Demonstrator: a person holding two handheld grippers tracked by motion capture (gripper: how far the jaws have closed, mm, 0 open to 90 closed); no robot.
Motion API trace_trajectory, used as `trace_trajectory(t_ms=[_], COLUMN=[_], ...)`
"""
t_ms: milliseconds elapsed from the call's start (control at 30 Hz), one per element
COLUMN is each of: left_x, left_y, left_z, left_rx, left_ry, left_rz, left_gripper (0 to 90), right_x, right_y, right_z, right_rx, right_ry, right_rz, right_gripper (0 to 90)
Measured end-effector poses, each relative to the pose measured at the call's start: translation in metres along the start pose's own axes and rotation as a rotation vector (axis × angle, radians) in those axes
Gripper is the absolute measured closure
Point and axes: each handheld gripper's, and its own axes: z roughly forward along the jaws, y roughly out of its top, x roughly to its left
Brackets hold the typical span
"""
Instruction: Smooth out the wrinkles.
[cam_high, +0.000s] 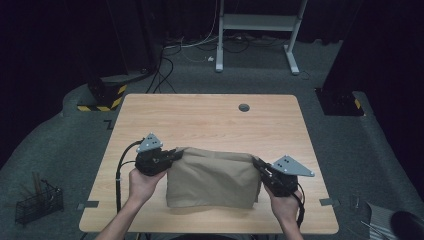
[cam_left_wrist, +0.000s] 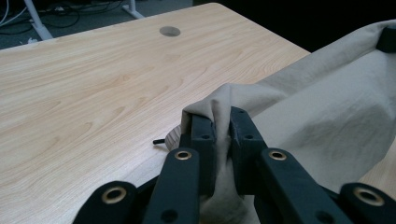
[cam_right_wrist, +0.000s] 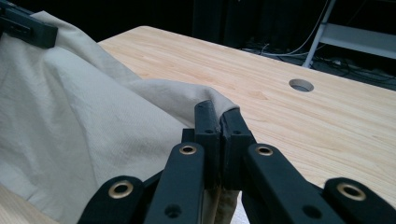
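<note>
A beige cloth hangs folded between my two grippers over the near half of the wooden table, its lower edge resting on the top. My left gripper is shut on the cloth's upper left corner; a bunch of fabric is pinched between its black jaws. At the other end, my right gripper is shut on the upper right corner, jaws pressed tight with a thin fold between them. The top edge of the cloth is stretched between the two grips.
A round cable hole sits near the table's far edge. Beyond the table stand a white desk frame and floor cables. A wire basket is on the floor at the left.
</note>
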Motion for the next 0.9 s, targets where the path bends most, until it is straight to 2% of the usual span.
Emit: trace_trajectory(t_ms=[200, 433, 600, 900], left_x=[0.005, 0.006, 0.008, 0.013], left_y=[0.000, 0.002, 0.003, 0.003], left_z=[0.007, 0.011, 0.017, 0.022], left_rx=[0.006, 0.008, 0.013, 0.015], left_ry=[0.006, 0.007, 0.008, 0.002], left_rz=[-0.015, -0.007, -0.027, -0.037], left_gripper=[82.1, 81.8, 81.3, 81.3], right_x=[-0.003, -0.008, -0.011, -0.017], right_y=[0.000, -0.003, -0.005, -0.008], right_z=[0.007, 0.011, 0.015, 0.021], right_rx=[0.007, 0.012, 0.017, 0.020], right_ry=[-0.005, -0.016, -0.021, -0.020], right_rz=[0.007, 0.023, 0.032, 0.068], right_gripper=[87.6, 87.5, 87.5, 87.4])
